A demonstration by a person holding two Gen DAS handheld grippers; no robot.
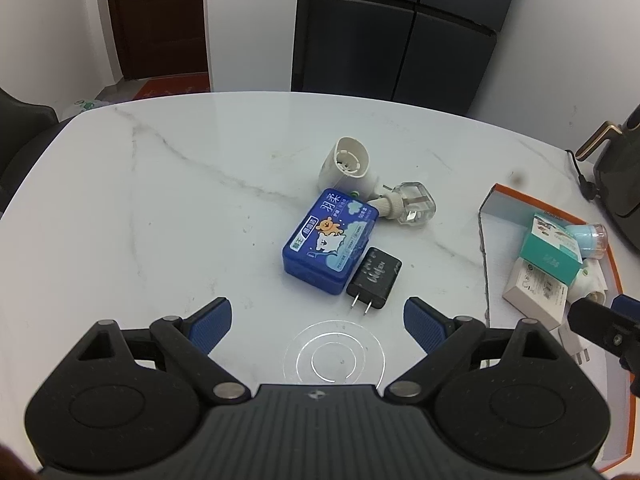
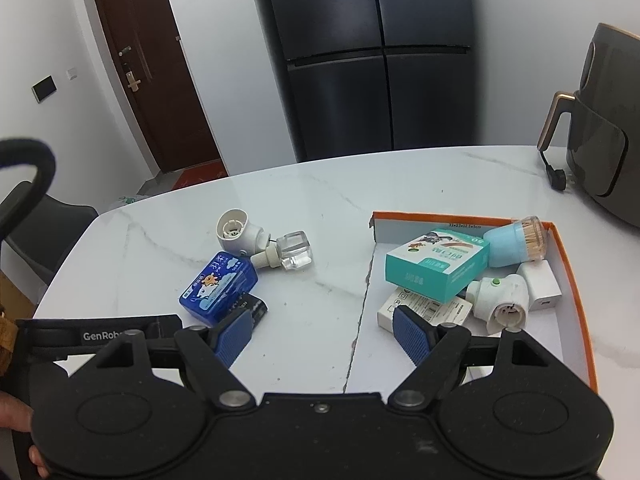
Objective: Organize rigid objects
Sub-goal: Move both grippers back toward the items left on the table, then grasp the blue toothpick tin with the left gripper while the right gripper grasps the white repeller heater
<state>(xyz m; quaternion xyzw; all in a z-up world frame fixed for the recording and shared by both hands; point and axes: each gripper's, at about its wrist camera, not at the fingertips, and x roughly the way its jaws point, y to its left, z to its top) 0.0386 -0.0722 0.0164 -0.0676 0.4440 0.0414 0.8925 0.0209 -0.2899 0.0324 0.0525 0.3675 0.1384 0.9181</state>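
On the white marble table (image 1: 160,200), four loose items huddle near the middle: a blue plastic floss-pick case (image 1: 328,240), a black wall charger (image 1: 374,276) touching its near right corner with prongs pointing toward the viewer, a white plug-in vaporiser heater (image 1: 346,164) behind them, and a clear glass refill bottle (image 1: 412,202) lying on its side beside the heater.

To the right sits an orange-rimmed cardboard tray (image 2: 576,280) already holding a teal carton (image 2: 436,266), a pale blue toothpick jar (image 2: 516,242), a white charger cube (image 2: 540,286), a second white heater (image 2: 502,298) and a flat white box (image 2: 424,308).

The left gripper (image 1: 318,320) hovers just short of the black charger, its tongs spread wide with nothing between them. The right gripper (image 2: 324,334) hangs over the tray's near left corner, tongs likewise apart and empty.

The charger looks light, hard and smooth; its flat long sides seem the safest hold. The case is wider, stiff and probably slick. The glass bottle may roll and could break.

Bare table lies between cluster and tray, giving a free path rightward. The tray's left wall is torn low; the table's rounded edge stays well off.
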